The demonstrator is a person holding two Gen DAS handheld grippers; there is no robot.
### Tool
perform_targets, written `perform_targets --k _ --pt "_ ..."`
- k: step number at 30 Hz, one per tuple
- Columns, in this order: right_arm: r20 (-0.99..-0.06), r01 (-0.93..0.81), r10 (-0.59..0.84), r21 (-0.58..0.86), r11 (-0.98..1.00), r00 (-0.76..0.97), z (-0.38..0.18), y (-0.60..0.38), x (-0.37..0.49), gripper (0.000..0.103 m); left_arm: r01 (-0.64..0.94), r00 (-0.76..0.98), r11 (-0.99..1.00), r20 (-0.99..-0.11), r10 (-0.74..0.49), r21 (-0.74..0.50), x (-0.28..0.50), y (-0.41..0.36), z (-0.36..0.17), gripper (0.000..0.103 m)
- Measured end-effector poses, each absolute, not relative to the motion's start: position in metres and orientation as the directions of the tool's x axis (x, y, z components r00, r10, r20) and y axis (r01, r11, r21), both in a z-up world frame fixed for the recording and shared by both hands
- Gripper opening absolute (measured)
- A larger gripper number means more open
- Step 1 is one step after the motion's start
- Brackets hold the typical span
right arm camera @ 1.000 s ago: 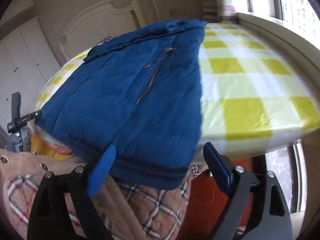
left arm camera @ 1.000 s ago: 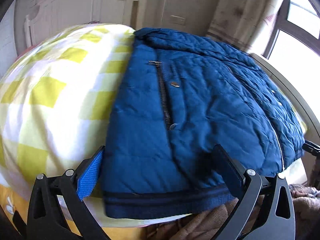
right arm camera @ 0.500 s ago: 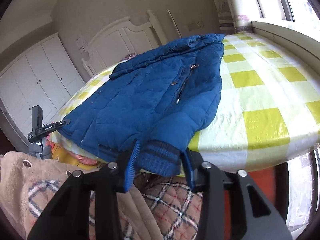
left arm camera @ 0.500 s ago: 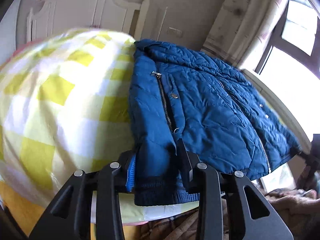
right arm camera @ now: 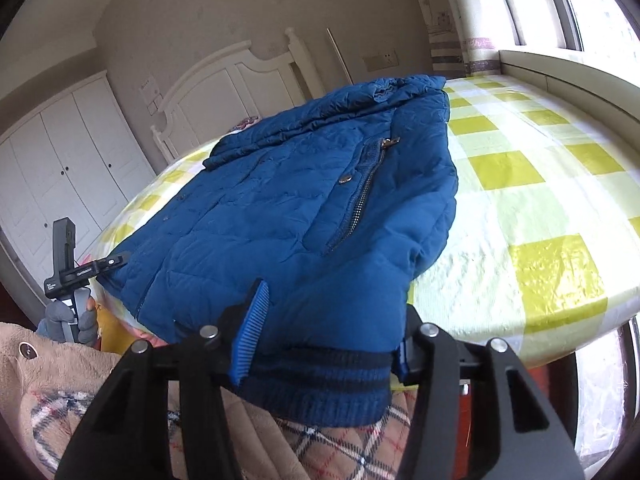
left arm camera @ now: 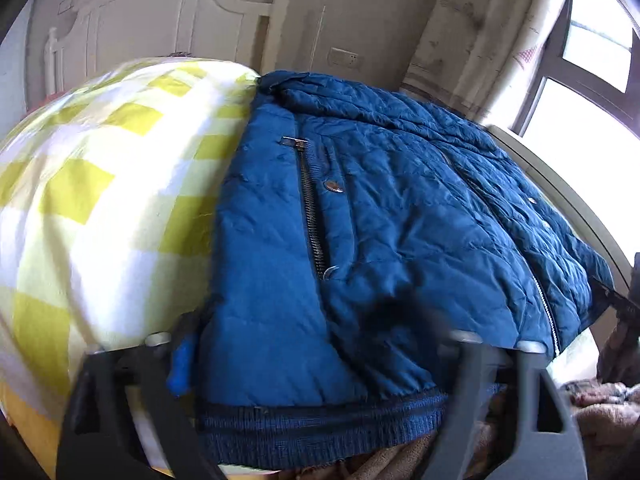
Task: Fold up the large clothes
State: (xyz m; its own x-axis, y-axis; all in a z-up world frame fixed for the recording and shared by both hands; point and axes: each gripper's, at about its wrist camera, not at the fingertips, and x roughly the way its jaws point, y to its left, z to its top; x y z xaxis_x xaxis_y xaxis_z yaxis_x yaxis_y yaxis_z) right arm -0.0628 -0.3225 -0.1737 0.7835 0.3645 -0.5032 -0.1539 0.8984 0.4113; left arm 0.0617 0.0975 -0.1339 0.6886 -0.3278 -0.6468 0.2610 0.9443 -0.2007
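The quilted blue zip-front jacket (right arm camera: 304, 216) lies flat on the yellow-and-white checked bedspread (right arm camera: 532, 208). Its long axis runs from the ribbed hem at the near bed edge to the collar toward the white headboard (right arm camera: 240, 80). The left gripper (left arm camera: 316, 360) and right gripper (right arm camera: 324, 344) each straddle the hem; their jaws have just been opening, and whether the pads still press cannot be told.

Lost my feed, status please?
Left hand-held gripper and right hand-held gripper both astride the blue jacket hem, jaws just reopened slightly. Jacket flat on checked bed. Nothing blocking.
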Motion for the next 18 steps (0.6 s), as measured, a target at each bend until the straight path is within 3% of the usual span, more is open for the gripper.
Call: perform_targets --k 1,2,3,5,10,13,18 --pt "-0.504 -0.153 0.358 0.402 0.903 0.786 -0.174 -0.321 -0.063 0.050 0.252 0.686 0.942 -0.646 -0.334 -0.220 0.062 0.104 -0.133 0.046" --pt "-0.512 -0.144 0.342 0.387 0.911 0.788 -0.173 -0.320 -0.062 0.038 0.257 0.676 0.932 -0.642 -0.362 -0.255 0.062 0.110 -0.134 0.030" --pt "-0.527 -0.137 0.331 0.373 0.918 0.783 -0.173 -0.318 -0.061 0.032 0.259 0.676 0.921 -0.626 -0.389 -0.292 0.060 0.116 -0.132 0.020" --pt "-0.520 -0.150 0.333 0.362 0.920 0.787 -0.171 -0.316 -0.067 0.020 0.267 0.701 0.932 -0.614 -0.363 -0.246 0.050 0.114 -0.128 0.017" --pt "-0.464 -0.197 0.307 0.272 0.942 0.831 -0.140 -0.318 -0.094 0.015 0.291 0.788 0.957 -0.568 -0.238 0.003 0.001 0.091 -0.099 0.016" --pt "-0.399 -0.246 0.324 0.234 0.940 0.858 -0.110 -0.324 -0.128 0.015 0.304 0.821 0.952 -0.517 -0.242 0.037 -0.035 0.095 -0.071 0.016" --pt "-0.198 -0.313 0.328 0.104 0.944 0.924 -0.029 -0.310 -0.172 0.014 0.370 0.877 0.928 -0.340 -0.339 0.029 -0.078 0.095 0.005 0.016"
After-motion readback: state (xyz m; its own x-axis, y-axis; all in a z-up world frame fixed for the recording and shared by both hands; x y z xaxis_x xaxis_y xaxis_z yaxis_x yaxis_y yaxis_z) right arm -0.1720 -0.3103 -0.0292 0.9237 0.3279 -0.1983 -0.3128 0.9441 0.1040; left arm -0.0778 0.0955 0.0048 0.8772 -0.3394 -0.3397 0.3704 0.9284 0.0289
